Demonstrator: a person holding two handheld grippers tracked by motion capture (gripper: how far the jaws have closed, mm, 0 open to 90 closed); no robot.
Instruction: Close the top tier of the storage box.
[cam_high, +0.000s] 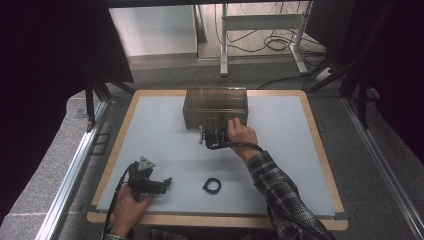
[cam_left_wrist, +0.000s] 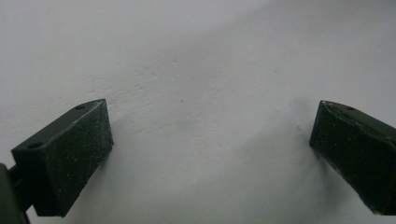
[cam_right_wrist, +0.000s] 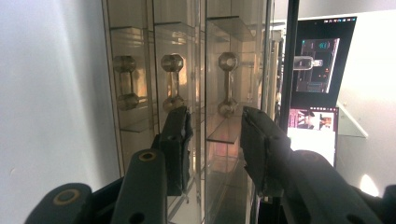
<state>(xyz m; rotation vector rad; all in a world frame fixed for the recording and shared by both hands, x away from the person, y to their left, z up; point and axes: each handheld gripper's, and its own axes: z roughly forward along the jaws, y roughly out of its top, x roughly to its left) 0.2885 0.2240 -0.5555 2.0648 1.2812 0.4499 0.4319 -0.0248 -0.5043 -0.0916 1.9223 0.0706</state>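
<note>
A tinted clear drawer cabinet (cam_high: 215, 102) stands at the back middle of the table. My right gripper (cam_high: 214, 127) is at its front face. In the right gripper view the cabinet (cam_right_wrist: 154, 70) shows three knobbed drawer handles. One handle (cam_right_wrist: 227, 84) lies in the gap between the jaws of the right gripper (cam_right_wrist: 215, 128), and the pads stand clear of it on both sides. My left gripper (cam_high: 167, 184) rests near the front left of the table. Seen from its own camera, the left gripper (cam_left_wrist: 210, 140) is wide open over bare mat with nothing between its jaws.
A small black ring (cam_high: 212, 185) lies on the pale blue mat (cam_high: 160, 135) near the front middle. The table has a wooden border (cam_high: 320, 145). Aluminium rails (cam_high: 75, 165) run along both sides. A lit monitor (cam_right_wrist: 320, 65) stands beyond the cabinet.
</note>
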